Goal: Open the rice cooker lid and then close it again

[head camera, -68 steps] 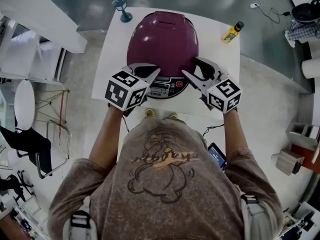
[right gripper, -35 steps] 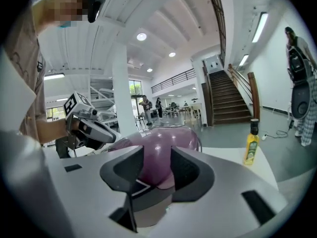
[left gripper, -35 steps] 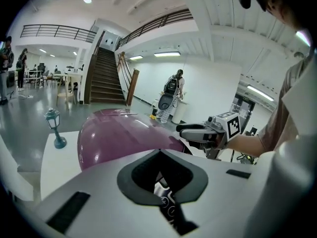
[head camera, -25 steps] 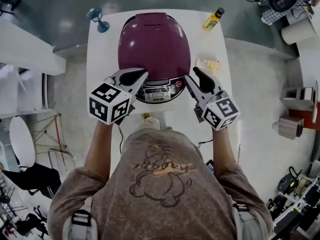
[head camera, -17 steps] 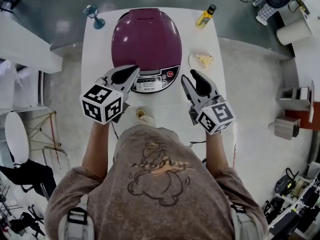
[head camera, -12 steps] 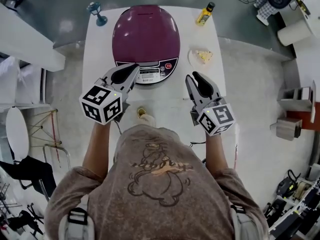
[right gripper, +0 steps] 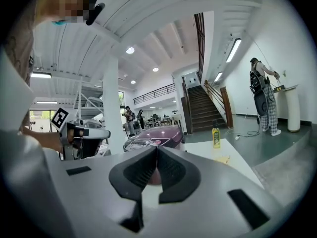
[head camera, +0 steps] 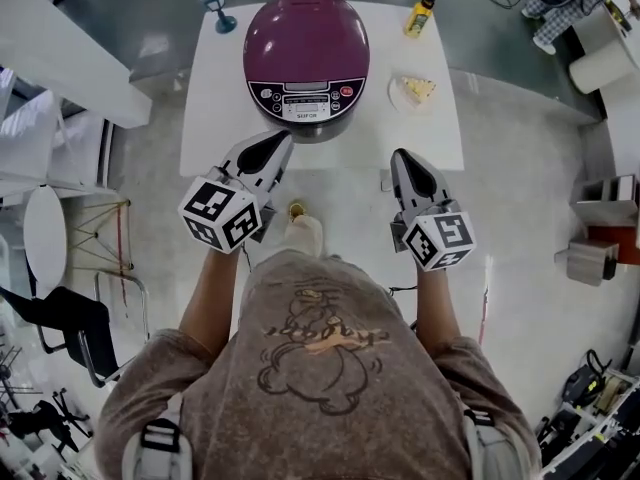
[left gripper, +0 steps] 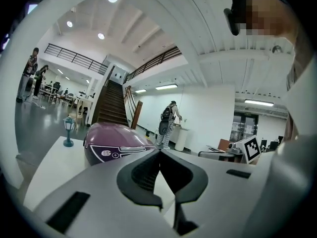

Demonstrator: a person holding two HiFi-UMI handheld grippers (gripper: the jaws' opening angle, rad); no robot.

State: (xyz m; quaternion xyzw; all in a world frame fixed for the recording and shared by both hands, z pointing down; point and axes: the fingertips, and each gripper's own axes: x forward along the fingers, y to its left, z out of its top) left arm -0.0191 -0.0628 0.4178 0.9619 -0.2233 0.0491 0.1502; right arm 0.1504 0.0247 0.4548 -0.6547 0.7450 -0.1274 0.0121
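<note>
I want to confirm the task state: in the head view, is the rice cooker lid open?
No, the rice cooker lid lies shut, flush above the control panel.

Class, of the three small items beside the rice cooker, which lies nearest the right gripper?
The white plate, just right of the cooker; the yellow bottle and teal lantern stand at the table's far corners.
</note>
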